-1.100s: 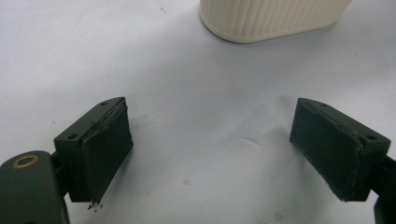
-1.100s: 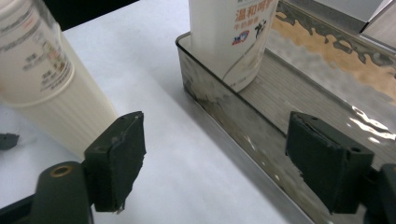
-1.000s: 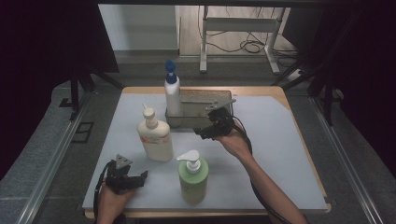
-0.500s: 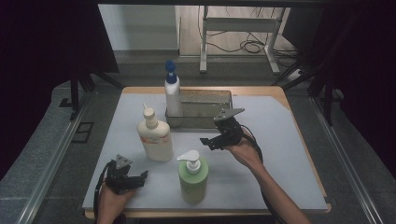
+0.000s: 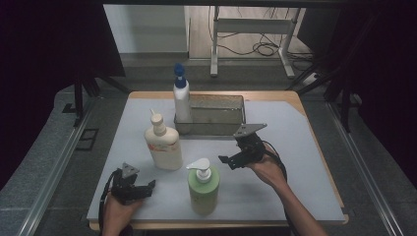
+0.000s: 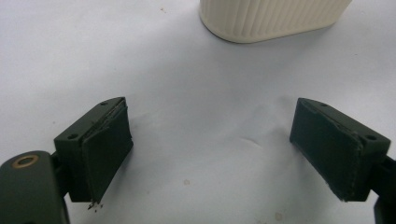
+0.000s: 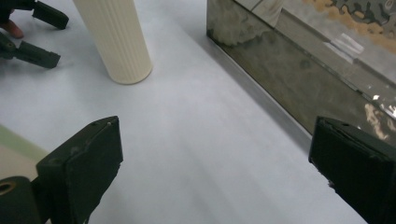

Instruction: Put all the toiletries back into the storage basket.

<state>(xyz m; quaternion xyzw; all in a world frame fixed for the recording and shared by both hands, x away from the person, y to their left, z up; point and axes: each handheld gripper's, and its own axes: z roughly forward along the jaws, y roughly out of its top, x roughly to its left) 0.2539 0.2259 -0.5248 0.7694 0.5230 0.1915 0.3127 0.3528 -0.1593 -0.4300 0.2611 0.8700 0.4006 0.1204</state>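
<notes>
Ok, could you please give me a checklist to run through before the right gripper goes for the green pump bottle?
1. Right gripper open and empty: ok. Its jaws have just been opening, with nothing between them.
2. Green pump bottle upright and untouched: ok.
3. Bare mat between the right gripper and the green pump bottle: ok.
4. Left gripper open, low on the mat, holding nothing: ok.
5. Cream bottle upright, beside the approach and not across it: ok.
6. Blue-capped bottle inside the metal tray rather than beside its end: cannot tell.
</notes>
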